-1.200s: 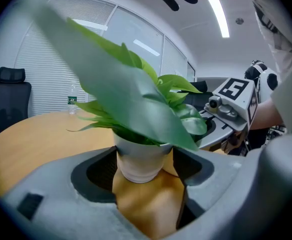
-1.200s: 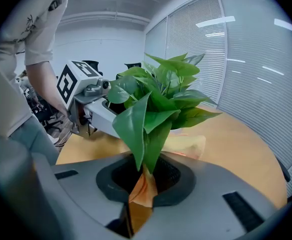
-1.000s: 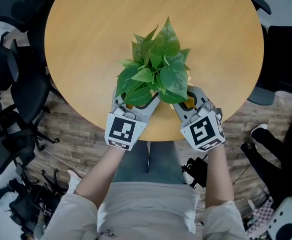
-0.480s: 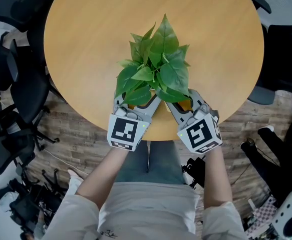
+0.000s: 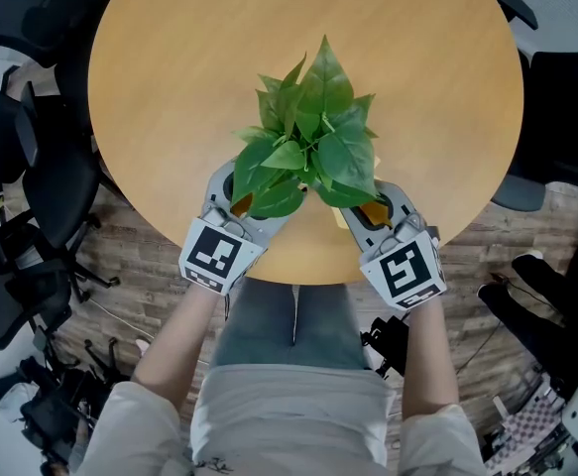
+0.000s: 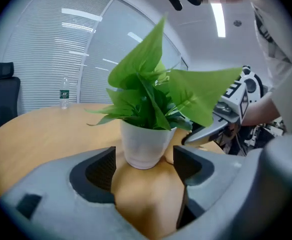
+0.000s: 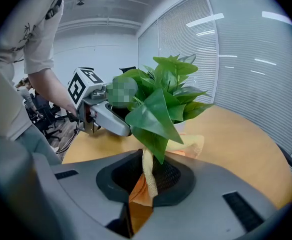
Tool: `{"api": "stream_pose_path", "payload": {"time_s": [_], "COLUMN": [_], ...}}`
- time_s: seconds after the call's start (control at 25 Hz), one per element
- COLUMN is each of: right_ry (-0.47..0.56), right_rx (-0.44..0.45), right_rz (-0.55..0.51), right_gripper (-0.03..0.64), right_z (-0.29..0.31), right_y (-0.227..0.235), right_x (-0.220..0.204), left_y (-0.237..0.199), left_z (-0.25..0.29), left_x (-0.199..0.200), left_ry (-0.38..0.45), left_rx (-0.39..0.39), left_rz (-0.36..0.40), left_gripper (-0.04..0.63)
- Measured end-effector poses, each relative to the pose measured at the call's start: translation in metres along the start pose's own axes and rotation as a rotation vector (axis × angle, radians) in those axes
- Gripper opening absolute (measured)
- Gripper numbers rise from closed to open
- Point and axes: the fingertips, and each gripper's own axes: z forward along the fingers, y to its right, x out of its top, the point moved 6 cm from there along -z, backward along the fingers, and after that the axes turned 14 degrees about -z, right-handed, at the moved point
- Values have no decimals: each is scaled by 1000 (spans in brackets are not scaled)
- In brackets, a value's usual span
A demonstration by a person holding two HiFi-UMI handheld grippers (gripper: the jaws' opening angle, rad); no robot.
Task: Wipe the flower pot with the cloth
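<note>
A leafy green plant (image 5: pixel 313 137) stands in a white flower pot (image 6: pixel 144 143) near the front edge of the round wooden table (image 5: pixel 170 87). My left gripper (image 5: pixel 237 204) reaches in from the pot's left, and its pads lie against the pot's lower wall. In the left gripper view the pot fills the gap of the left gripper (image 6: pixel 144 159). My right gripper (image 5: pixel 366 216) is shut on a yellow-orange cloth (image 7: pixel 147 179). The cloth's free end (image 7: pixel 192 145) lies against the pot's right side under the leaves. From above, the leaves hide the pot.
Black office chairs (image 5: pixel 21 167) stand left of the table and another (image 5: pixel 556 117) to the right. A water bottle (image 6: pixel 64 91) stands far off on the tabletop. The table's front edge (image 5: pixel 298 276) runs just under both grippers, above the person's lap.
The left gripper has swung leftward round the pot and turned. The plant has shifted slightly. The right gripper has stayed near the pot's right side with the cloth.
</note>
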Motion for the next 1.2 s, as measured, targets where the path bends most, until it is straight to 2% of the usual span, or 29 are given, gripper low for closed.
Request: {"api": "stream_pose_path", "payload": {"time_s": [0.32,0.44,0.56,0.72,0.88,1.2], "right_ry": [-12,-23,-32,-36,-37,-43], "right_rx": [-30,-43,-59,-67,-73,-79], "right_rz": [24,37,51,52,52,46], "right_gripper": [46,46,46,46,46,46], "right_z": [-4,-4,-4,-3,-2,-3], "right_y": [5,7,9,11,12,11], "right_x": [-2,-4,-4,-3,0,3], "left_y": [-24,-28,-28,-26,-21,-14], "left_z": [2,8,14,22,30,34], "left_x": [15,18,24,34,38,38], "left_ry": [-72,-103,-92,-82,-82,-75], "left_rx": [-215,-296,-355,-398,-451,-480], "left_rz": [150,177,196,185,231,226], "left_gripper": [382,392,408,432,446,442]}}
